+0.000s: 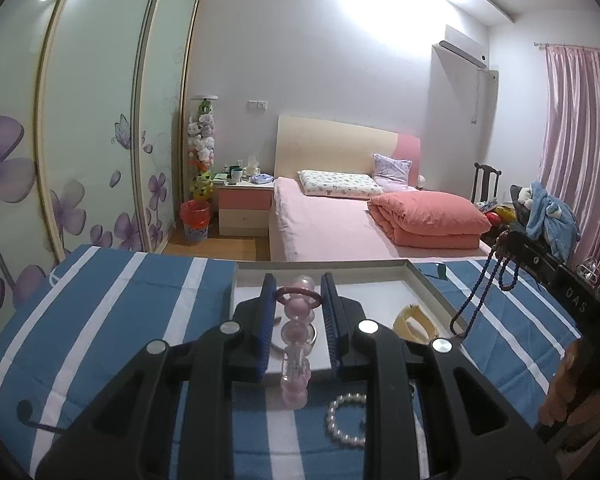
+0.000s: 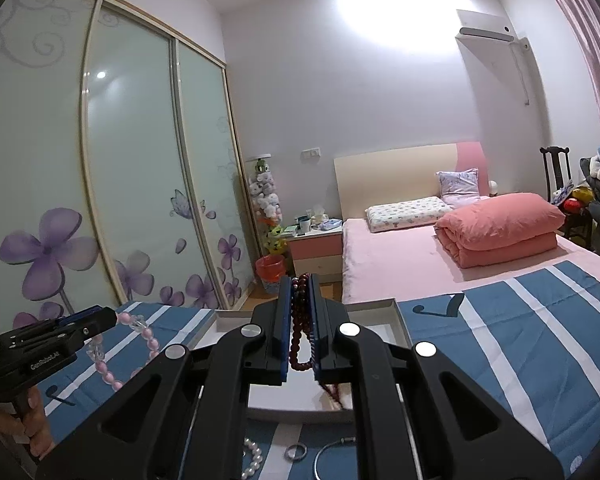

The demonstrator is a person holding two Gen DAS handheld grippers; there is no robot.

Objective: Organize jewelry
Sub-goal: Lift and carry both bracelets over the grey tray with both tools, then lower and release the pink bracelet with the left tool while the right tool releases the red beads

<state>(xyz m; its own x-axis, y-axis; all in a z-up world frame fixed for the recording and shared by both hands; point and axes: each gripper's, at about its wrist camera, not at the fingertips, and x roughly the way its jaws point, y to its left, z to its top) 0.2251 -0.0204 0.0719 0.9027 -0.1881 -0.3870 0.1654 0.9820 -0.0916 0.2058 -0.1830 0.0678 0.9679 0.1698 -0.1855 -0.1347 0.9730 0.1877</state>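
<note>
In the left wrist view my left gripper [image 1: 298, 294] is shut on a pink bead strand [image 1: 296, 360] with a dark red loop at its top. The strand hangs above the near edge of a white open box [image 1: 427, 280]. A yellow bangle [image 1: 413, 326] lies in the box. At the right, my right gripper [image 1: 507, 238] holds a dark bead strand [image 1: 479, 296] over the box's right rim. In the right wrist view my right gripper [image 2: 300, 284] is shut on the dark red bead strand [image 2: 300, 328]. At the left there, the left gripper [image 2: 110, 316] carries the pink strand [image 2: 108, 368].
A pearl bracelet [image 1: 345, 420] lies on the blue striped cloth [image 1: 120, 300] in front of the box. So do a silver ring [image 2: 296, 452] and a thin metal bangle [image 2: 331, 452]. Beyond stand a pink bed [image 1: 331, 224] with a folded quilt, a wardrobe [image 1: 92, 120] and a nightstand.
</note>
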